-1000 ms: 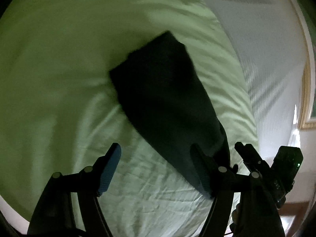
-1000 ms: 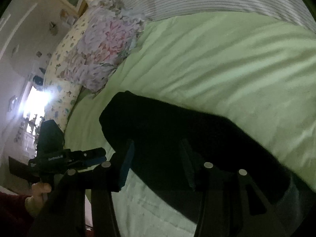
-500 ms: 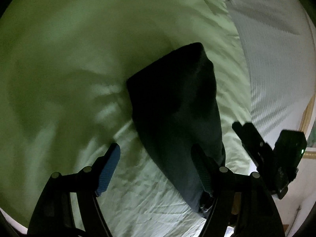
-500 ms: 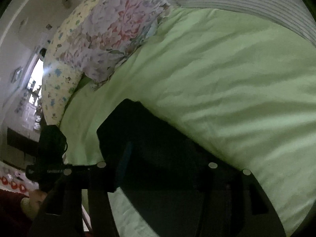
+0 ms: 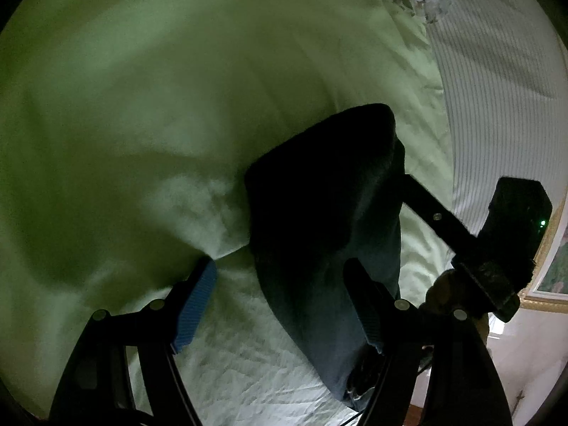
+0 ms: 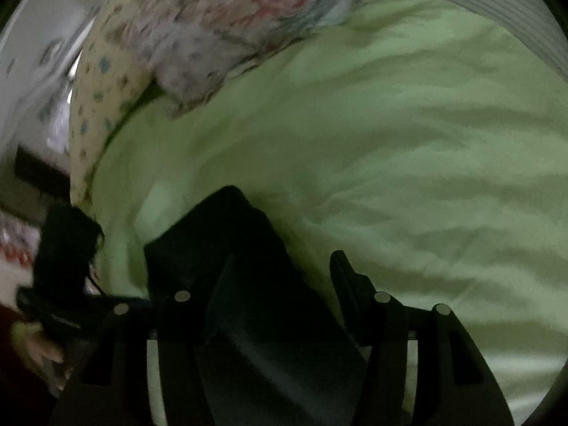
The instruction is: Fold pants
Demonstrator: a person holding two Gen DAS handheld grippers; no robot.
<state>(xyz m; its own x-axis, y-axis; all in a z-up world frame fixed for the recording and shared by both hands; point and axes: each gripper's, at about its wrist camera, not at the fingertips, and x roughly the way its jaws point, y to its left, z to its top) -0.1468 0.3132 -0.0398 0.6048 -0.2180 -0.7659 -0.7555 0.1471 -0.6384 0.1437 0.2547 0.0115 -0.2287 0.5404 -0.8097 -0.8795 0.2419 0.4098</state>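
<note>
Pants (image 5: pixel 326 220) already folded into a compact dark bundle on green bedsheet (image 5: pixel 142 106). Left gripper (image 5: pixel 280 301) spread wide, empty; right gripper (image 6: pixel 280 284) likewise apart. Probably one last fold or smoothing left

Home bedroom, dim light. I'm working over a bed with a wrinkled light green sheet (image 5: pixel 149 113). Floral pillow (image 6: pixel 227 25) and a spotted yellowish pillow (image 6: pixel 106 81) sit at one end. Striped white fabric (image 5: pixel 497 99) lies along the sheet's far edge; can't tell if it's bedding or a mattress. Gold-framed picture (image 5: pixel 546 269) on the wall beside the bed.
</note>
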